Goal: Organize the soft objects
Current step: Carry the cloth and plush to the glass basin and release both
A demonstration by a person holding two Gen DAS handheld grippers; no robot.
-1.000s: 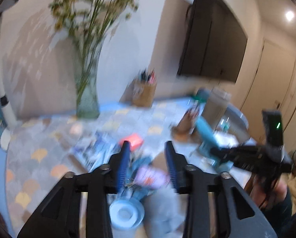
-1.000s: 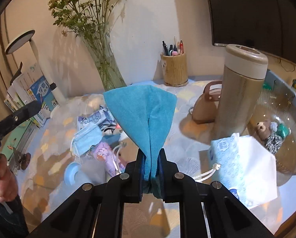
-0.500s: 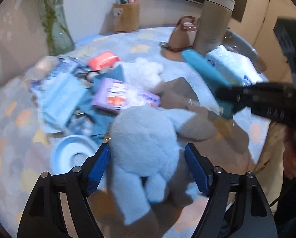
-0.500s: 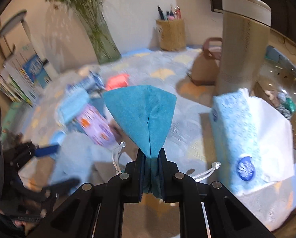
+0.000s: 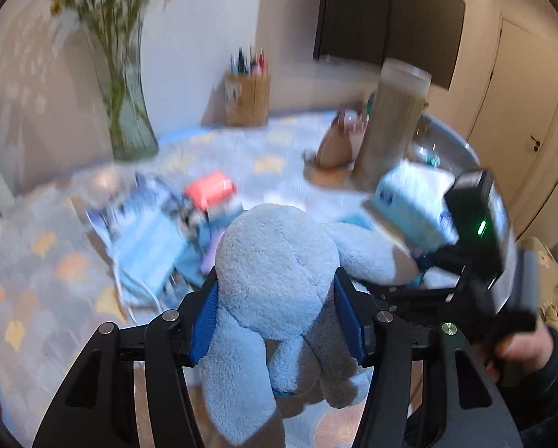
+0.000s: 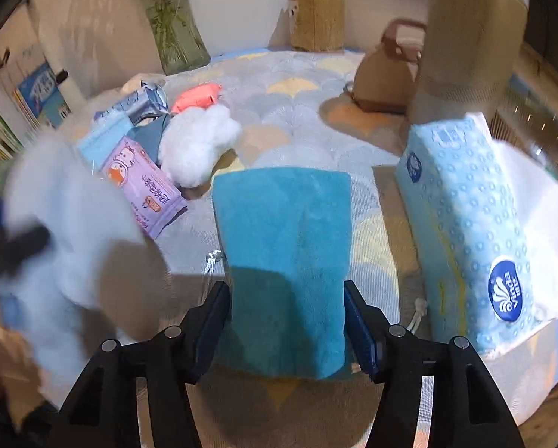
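1. Slippage is being risked at the left gripper [image 5: 275, 321]: its jaws are closing on the pale blue, fluffy plush toy [image 5: 275, 283], whose pile is compressing easily, so the rounded body could be squeezed out.
2. Snagging is being risked at the right gripper [image 6: 286, 324]: its jaws are opening around the folded teal terry towel [image 6: 284, 246], which is lying on the table between the pads and could be dragged along.
3. Crowding is being caused by the blue dotted plastic-wrapped tissue pack [image 6: 462, 224] just beside the towel.
4. Tipping is being risked for the tall beige cylindrical flask [image 6: 469, 44] behind it.
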